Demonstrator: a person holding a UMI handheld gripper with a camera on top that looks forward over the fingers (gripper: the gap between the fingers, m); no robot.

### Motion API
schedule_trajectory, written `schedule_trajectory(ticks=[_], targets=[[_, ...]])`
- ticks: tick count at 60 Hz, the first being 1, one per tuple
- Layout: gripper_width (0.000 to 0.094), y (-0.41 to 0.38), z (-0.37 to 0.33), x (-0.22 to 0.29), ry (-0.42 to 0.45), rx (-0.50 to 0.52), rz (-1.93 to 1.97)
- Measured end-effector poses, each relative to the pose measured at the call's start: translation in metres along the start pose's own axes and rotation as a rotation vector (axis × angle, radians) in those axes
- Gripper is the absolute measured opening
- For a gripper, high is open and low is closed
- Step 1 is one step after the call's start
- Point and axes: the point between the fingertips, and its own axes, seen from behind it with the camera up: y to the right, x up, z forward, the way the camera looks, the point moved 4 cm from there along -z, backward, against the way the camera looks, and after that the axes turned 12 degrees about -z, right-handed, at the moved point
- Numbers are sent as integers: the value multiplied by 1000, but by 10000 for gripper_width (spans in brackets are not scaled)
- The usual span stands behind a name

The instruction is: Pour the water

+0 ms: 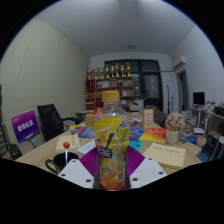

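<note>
Gripper view | tool (111, 172) clamps bottle (111, 140) | orange liquid inside

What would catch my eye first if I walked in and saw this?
A clear plastic bottle with an orange cap and a colourful label stands upright between the gripper fingers, whose purple pads press its sides. Behind it stretches a cluttered table, and a shelf of bottles stands against the far wall.
</note>
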Motion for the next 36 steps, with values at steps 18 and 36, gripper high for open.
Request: schedule_trajectory(ticks=[18, 36], targets=[[372, 3, 8, -24, 3, 7, -37], [827, 14, -64, -5, -47, 34, 30]])
